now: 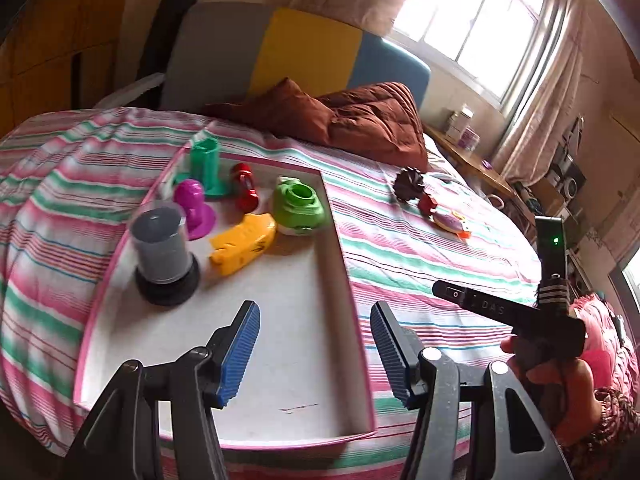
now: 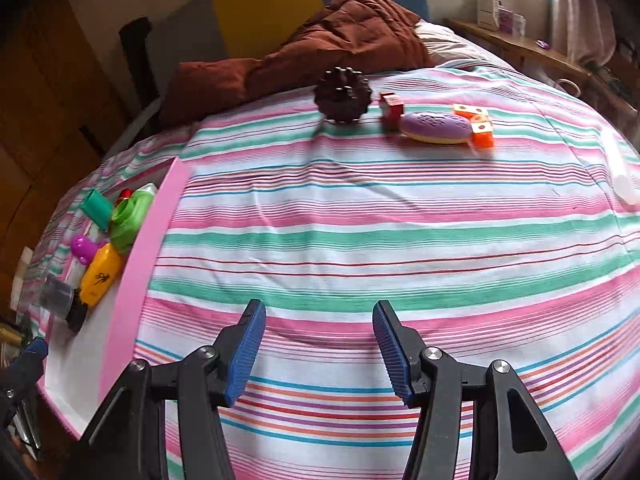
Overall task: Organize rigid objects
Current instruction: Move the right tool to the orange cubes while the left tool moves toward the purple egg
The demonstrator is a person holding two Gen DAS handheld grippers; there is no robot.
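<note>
Your left gripper [image 1: 316, 354] hung over the near end of the tray [image 1: 344, 264], its ribbed blue jaws spread and nothing between them. Your right gripper [image 2: 320, 354] stood the same way, jaws apart and empty, over bare bedsheet [image 2: 360, 240]. In the left view your right hand [image 1: 560, 376] showed at 4 o'clock, wrapped around a black handle stamped with letters that looked like "DAS".

You worked on a bed, the cotton sheet striped pink, green, white and thin blue, lightly creased. The tray was shallow, white inside with a pink rim, lying flat on the sheet.

Inside it, from near to far, stood a grey cylinder [image 1: 162, 246] under a clear cover on a black round base, a yellow plastic piece [image 1: 242, 244] lying flat with a small black scissors mark, a magenta peg [image 1: 194, 206] with a flared foot, a glossy green ring-shaped piece [image 1: 300, 206], a red piece [image 1: 246, 186] lying down and a teal upright tube [image 1: 206, 164].

Still out on the sheet, at 12 to 1 o'clock from your right gripper, sat a dark ridged cone-like object [image 2: 342, 94], a red block [image 2: 391, 108], a purple oval [image 2: 436, 126] with a pale rim and two orange cubes [image 2: 478, 124], close together.

Farther back lay a rust quilted duvet [image 1: 372, 120], a grey, yellow and blue headboard [image 1: 304, 52], a wooden side table [image 2: 516, 46] with boxes whose print was too small to read, and a curtained window [image 1: 476, 16].
</note>
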